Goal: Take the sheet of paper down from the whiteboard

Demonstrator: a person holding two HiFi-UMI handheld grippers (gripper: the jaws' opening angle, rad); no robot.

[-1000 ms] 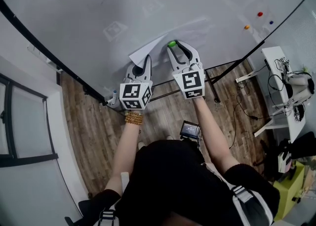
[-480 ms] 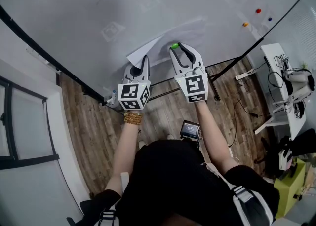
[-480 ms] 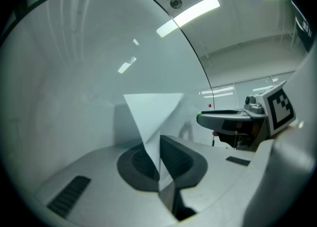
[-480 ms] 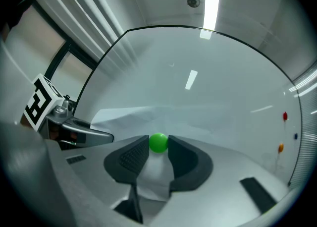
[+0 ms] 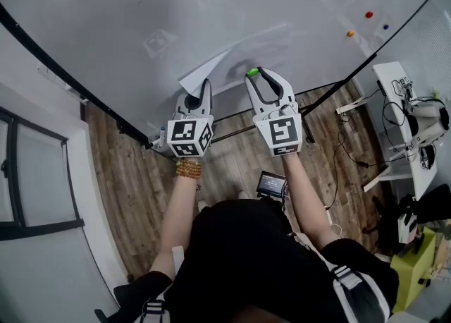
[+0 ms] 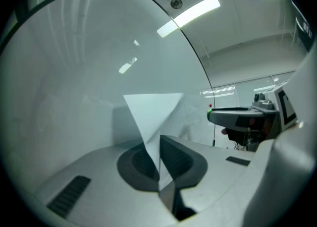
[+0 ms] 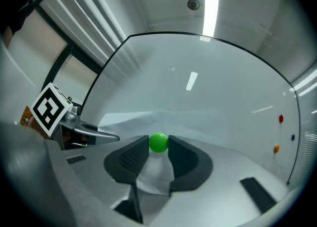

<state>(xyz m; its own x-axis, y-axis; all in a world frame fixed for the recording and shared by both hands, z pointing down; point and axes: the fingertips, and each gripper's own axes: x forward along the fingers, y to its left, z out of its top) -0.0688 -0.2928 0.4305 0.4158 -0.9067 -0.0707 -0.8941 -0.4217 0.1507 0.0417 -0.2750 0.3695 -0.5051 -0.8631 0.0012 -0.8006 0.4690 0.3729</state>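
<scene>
The white sheet of paper (image 5: 211, 68) lies against the whiteboard (image 5: 141, 18), its near left corner lifted off. My left gripper (image 5: 206, 86) is shut on that corner; in the left gripper view the paper (image 6: 151, 112) rises in a folded point from the closed jaws (image 6: 158, 147). To its right, my right gripper (image 5: 255, 73) is shut on a small green round magnet (image 5: 251, 72), held at its fingertips just off the board. In the right gripper view the magnet (image 7: 158, 142) sits between the pads and the sheet (image 7: 129, 119) spreads behind.
Red (image 5: 368, 15), orange (image 5: 350, 34) and blue (image 5: 385, 27) magnets stick on the board's far right. The board's stand legs (image 5: 310, 113) cross the wooden floor below. A white desk (image 5: 405, 128) with cables stands at the right. A small screen (image 5: 271, 185) sits by the person's waist.
My right gripper has drawn back from the board toward the person, carrying the green magnet with it. The left gripper and the pinched paper corner have stayed put.
</scene>
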